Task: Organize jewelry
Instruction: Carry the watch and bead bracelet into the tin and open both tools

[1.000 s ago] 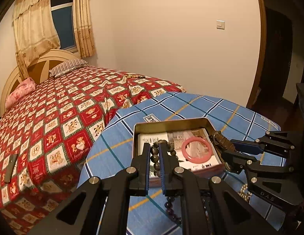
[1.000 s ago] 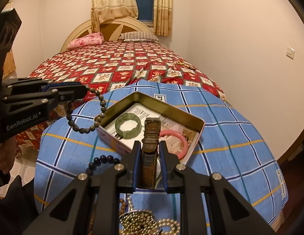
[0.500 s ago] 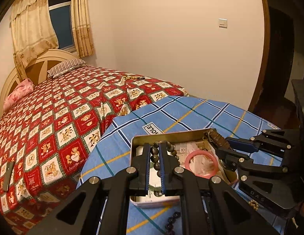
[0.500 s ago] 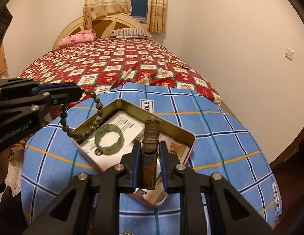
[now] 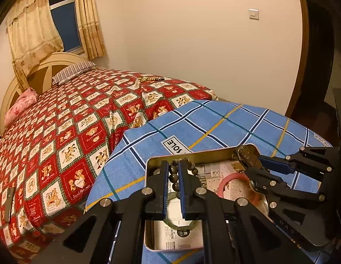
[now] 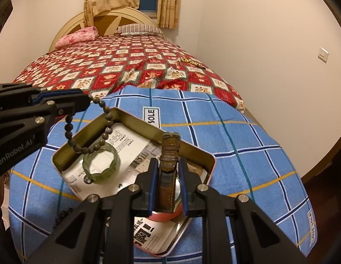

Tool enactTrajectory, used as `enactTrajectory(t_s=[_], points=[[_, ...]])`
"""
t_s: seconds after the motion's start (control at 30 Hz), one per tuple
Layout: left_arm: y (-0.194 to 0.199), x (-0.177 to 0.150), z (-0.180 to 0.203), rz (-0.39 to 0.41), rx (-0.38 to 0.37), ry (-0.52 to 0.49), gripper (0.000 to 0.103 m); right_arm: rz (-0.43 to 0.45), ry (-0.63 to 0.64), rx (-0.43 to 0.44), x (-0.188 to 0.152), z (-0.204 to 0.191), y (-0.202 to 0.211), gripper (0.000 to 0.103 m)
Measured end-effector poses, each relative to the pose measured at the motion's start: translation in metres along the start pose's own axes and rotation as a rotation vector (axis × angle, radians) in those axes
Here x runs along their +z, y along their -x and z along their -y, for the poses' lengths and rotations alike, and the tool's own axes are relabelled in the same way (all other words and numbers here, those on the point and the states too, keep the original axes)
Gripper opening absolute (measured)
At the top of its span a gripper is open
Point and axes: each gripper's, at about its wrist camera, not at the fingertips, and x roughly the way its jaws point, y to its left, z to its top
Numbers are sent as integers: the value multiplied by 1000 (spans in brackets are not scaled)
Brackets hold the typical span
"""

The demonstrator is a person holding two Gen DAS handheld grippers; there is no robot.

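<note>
Left gripper (image 5: 173, 177) pinches the bead bracelet (image 6: 100, 127) above the tin (image 6: 135, 118), right gripper (image 6: 168, 173) clamps the brown watch strap (image 6: 169, 154) over it

The tin (image 6: 193, 148) was brassy metal with a dull sheen, lined with printed paper (image 6: 126, 147). A worn brown leather strap (image 6: 168, 162), rough-edged, stood at its three o'clock side; a glossy green bangle (image 6: 101, 165), like stone, lay at nine. The bead bracelet (image 6: 104, 118) looked polished. The checked blue cloth (image 6: 236, 154) beneath was woven and matt. The jaws were matt black plastic with ribbed blue pads (image 5: 165, 189).
</note>
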Motion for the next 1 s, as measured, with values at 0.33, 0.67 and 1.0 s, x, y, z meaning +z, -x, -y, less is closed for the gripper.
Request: enactTrajectory(t_s=[0.33,0.67,1.0], points=[[-22,-7,7,-47,-5,-4,8,-35,-18,-7,-6,9,-13,21],[-36,-16,5,-79,8,4,8,-62,-31,-13,-12,16,-24,21],[-42,-22,2,-98,11,6,8,-72,-22,-14,-14,13,-28,21]])
